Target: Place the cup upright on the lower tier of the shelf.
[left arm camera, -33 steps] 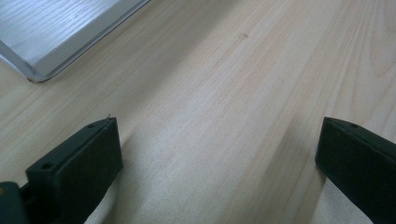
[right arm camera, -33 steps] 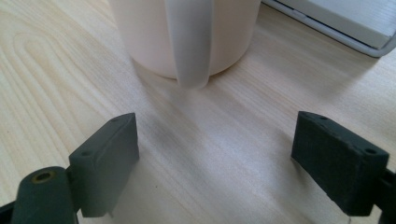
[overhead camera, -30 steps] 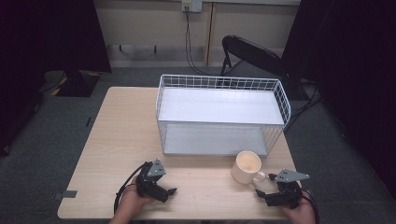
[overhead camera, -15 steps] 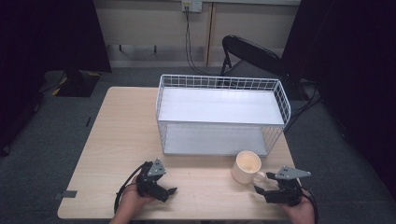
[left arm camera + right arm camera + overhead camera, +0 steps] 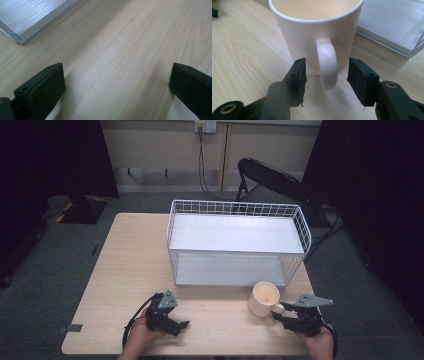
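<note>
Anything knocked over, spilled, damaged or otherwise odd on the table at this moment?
Nothing stands out. The cream mug stands upright on the table, looks empty and unbroken, with nothing spilled around it. The right gripper has been closing, its jaws either side of the handle, not yet pressing. The white wire rack sits square and undamaged.
</note>
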Available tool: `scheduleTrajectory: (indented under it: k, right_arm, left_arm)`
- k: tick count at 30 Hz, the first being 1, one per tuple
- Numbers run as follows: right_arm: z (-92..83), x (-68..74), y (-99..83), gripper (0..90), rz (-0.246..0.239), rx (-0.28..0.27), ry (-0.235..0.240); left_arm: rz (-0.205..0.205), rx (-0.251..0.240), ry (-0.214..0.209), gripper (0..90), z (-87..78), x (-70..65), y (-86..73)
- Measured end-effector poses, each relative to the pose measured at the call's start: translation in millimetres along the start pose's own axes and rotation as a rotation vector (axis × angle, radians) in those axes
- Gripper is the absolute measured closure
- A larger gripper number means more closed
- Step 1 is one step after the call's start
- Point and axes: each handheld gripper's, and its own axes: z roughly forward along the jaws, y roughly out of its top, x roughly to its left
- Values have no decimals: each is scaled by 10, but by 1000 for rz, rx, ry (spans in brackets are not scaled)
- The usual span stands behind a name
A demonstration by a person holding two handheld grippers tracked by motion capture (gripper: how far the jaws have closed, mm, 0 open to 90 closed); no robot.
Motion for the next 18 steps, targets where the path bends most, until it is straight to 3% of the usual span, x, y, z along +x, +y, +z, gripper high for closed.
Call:
scheduleTrajectory:
  k: [18]
  right_arm:
    - [-21, -15, 22, 725, -3, 13, 16]
  left_arm:
    - [0, 0, 0, 0, 0, 0, 0]
